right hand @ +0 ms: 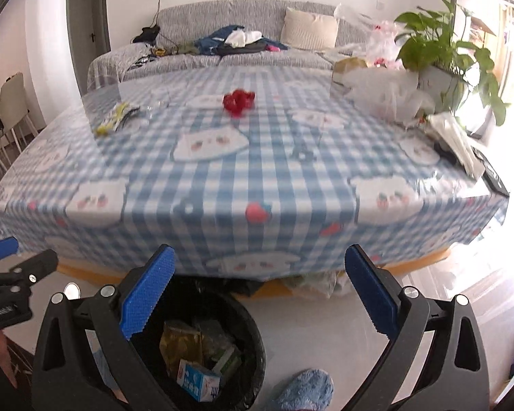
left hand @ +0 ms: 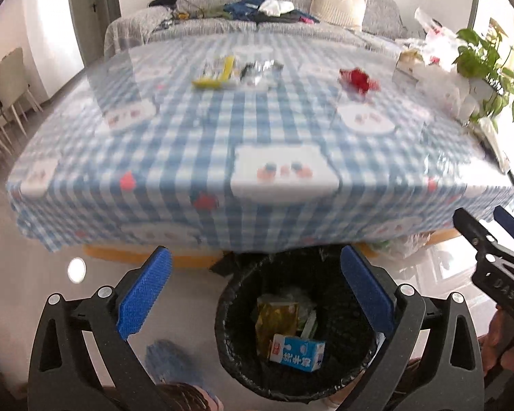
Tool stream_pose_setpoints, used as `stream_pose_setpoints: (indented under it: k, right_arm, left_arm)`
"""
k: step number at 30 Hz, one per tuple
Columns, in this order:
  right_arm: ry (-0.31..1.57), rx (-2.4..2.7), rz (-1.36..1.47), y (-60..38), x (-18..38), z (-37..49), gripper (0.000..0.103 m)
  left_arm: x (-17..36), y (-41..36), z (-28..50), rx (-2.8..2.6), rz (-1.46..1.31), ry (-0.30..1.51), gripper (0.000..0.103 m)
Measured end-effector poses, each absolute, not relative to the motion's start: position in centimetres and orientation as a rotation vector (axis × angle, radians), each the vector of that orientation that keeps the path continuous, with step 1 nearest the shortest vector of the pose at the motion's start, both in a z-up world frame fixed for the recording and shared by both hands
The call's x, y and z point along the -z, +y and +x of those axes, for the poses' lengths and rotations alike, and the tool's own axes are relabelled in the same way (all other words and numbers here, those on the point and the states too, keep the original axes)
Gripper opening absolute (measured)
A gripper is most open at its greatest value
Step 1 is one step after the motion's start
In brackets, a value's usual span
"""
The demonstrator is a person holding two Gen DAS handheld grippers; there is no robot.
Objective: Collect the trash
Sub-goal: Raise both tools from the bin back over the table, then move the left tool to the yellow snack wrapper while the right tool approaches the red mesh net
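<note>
2 grippers, left (left hand: pixel 255 294), right (right hand: pixel 258 294), jaws wide, empty; bin (left hand: pixel 229 349) partly hidden, table trash (left hand: pixel 358 78) blurred

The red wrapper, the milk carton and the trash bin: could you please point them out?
red wrapper (right hand: pixel 239 102), right wrist view, its crumpled middle.
milk carton (left hand: pixel 298 353), left wrist view, its blue front.
trash bin (left hand: pixel 346 267), left wrist view, far rim.

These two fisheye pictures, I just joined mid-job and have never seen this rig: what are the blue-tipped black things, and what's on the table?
Each picture comes from a camera on a hand-held claw, looking along its two blue-padded fingers. The left claw and right claw are both open and hold nothing. Below them stands a black-lined trash bin already holding a blue milk carton and wrappers. On the checked tablecloth still lie a red crumpled wrapper, a yellow wrapper and a silvery foil wrapper.
</note>
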State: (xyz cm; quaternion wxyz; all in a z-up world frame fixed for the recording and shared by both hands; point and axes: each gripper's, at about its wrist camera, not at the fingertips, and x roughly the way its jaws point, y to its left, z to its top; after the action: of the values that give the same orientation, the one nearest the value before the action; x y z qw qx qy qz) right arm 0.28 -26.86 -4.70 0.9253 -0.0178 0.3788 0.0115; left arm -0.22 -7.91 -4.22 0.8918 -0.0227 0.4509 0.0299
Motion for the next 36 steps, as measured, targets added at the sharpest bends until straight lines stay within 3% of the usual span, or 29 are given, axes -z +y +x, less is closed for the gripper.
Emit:
stream_pose_setpoints:
  k: [23,36]
  right_arm:
    - [0.708,-0.043,-0.072,-24.0,-0.8,10.5,0.095]
    - [0.735,-0.049,-0.102,-22.8,0.6,17.4,0.095]
  left_arm:
    - [0.8,-3.5,9.5,-0.113,-0.068,0.888,0.096]
    - [1.7,-0.5,16.9,-0.148,-0.093,0.901,0.097]
